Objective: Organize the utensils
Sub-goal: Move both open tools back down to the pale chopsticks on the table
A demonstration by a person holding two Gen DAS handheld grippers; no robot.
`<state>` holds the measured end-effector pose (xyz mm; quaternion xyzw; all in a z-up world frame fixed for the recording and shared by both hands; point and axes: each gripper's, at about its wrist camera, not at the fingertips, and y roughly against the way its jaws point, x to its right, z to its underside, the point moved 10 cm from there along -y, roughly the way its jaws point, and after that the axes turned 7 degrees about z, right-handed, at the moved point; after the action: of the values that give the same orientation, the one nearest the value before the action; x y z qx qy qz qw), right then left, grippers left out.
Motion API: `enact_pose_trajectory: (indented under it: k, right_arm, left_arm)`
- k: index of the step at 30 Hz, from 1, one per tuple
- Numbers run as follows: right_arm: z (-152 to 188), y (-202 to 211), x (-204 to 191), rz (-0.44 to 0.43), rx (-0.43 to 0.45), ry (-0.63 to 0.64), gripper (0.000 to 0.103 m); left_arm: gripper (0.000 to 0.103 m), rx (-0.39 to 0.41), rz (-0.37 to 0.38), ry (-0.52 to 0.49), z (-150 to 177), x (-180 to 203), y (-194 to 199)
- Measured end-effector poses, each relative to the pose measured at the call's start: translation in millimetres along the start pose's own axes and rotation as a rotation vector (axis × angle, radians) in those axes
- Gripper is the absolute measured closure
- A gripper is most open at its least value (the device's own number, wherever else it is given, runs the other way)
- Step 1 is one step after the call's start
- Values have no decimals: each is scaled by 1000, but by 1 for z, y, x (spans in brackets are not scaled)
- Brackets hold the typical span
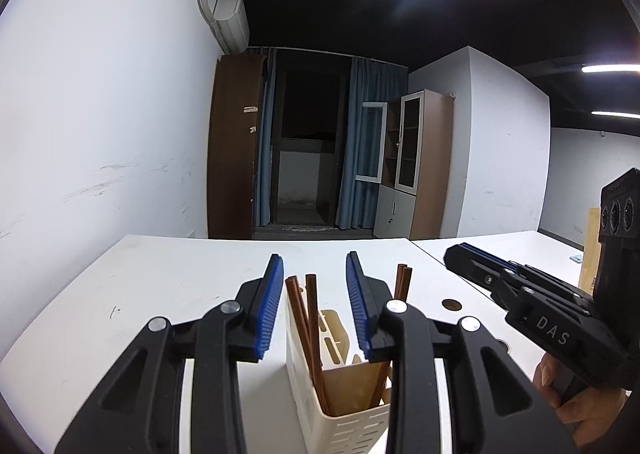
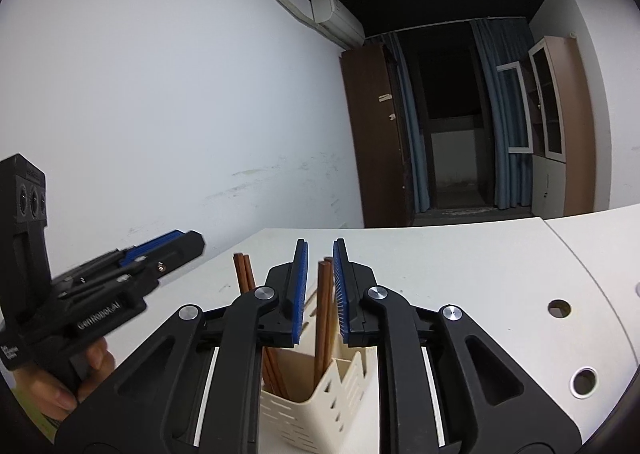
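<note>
A cream slotted utensil holder (image 1: 340,410) stands on the white table (image 1: 160,294). Several brown chopsticks (image 1: 306,318) stand upright in it. My left gripper (image 1: 314,282) is open, its blue pads either side of one chopstick pair, touching nothing. In the right wrist view the holder (image 2: 320,402) is below my right gripper (image 2: 320,278), which is open with a narrow gap. A chopstick pair (image 2: 325,314) stands between its pads, close to the right pad; I see no clamping. Another pair (image 2: 245,270) rises to the left. The right gripper also shows in the left wrist view (image 1: 520,294).
Round cable holes (image 2: 559,309) sit in the table to the right. A second white table (image 1: 520,250) joins on the right. A brown cabinet (image 1: 234,146) and a doorway with blue curtains (image 1: 364,142) lie beyond the far edge. A white wall runs along the left.
</note>
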<state>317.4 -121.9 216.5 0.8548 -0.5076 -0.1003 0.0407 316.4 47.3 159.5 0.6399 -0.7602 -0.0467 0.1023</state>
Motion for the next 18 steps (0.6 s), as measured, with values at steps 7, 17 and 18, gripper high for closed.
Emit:
enact_pose_trajectory:
  k: [7,17,18]
  right_arm:
    - [6,13,-4,39,-16,37,84]
    - [14,29,-12,75,-61,58,78]
    - [16,29,-13,78,-66,63,78]
  left_arm:
    - [71,-25,-13,-15,6,3,11]
    - [57,-74,-9,-43,17,20,32]
    - [57,-80,-9,-46,18,21,33]
